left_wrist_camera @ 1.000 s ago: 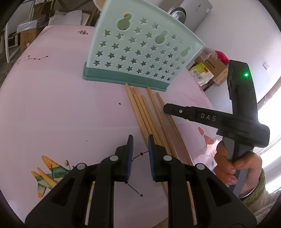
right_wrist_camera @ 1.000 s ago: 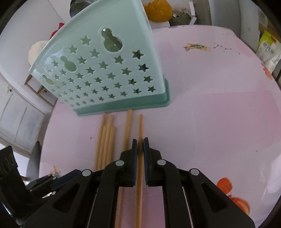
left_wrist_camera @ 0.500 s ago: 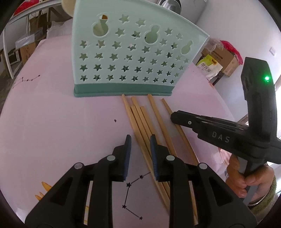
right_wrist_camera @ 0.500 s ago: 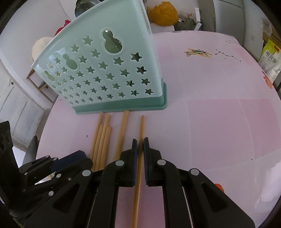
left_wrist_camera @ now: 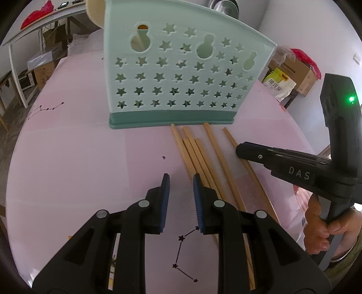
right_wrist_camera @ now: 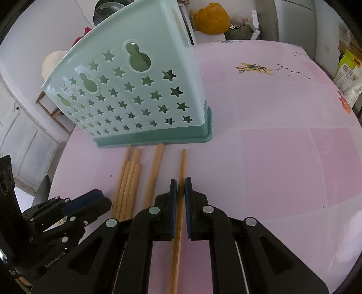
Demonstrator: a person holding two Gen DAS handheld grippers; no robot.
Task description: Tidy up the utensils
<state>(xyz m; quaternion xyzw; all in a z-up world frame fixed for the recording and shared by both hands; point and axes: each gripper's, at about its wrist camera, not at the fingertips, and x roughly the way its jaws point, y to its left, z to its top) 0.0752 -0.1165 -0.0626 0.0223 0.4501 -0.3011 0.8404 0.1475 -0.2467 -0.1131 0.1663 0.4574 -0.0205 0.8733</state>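
A mint-green utensil holder [left_wrist_camera: 176, 77] [right_wrist_camera: 135, 99] with star-shaped holes stands upright on the pink table [left_wrist_camera: 67, 169]. Several wooden chopsticks [left_wrist_camera: 194, 153] [right_wrist_camera: 129, 181] lie flat in front of it, tips toward its base. My right gripper [right_wrist_camera: 180, 183] is shut on the rightmost chopstick [right_wrist_camera: 182, 165], which runs between its pads and still lies low along the table. In the left wrist view the right gripper [left_wrist_camera: 239, 150] comes in from the right, held by a hand [left_wrist_camera: 321, 230]. My left gripper [left_wrist_camera: 181, 178] is open a little with nothing between its fingers, just left of the chopstick bundle.
The table's round edge curves close on the left and right. Beyond it are cardboard boxes [left_wrist_camera: 301, 74], a yellow bag [right_wrist_camera: 210, 18], a white bag [right_wrist_camera: 348, 74] and white cabinets [right_wrist_camera: 20, 135]. A plane print [right_wrist_camera: 253, 67] marks the far tabletop.
The left wrist view has swung round, so the holder now faces it more squarely and the chopsticks sit nearer the left gripper. The right gripper has stayed shut on its chopstick.
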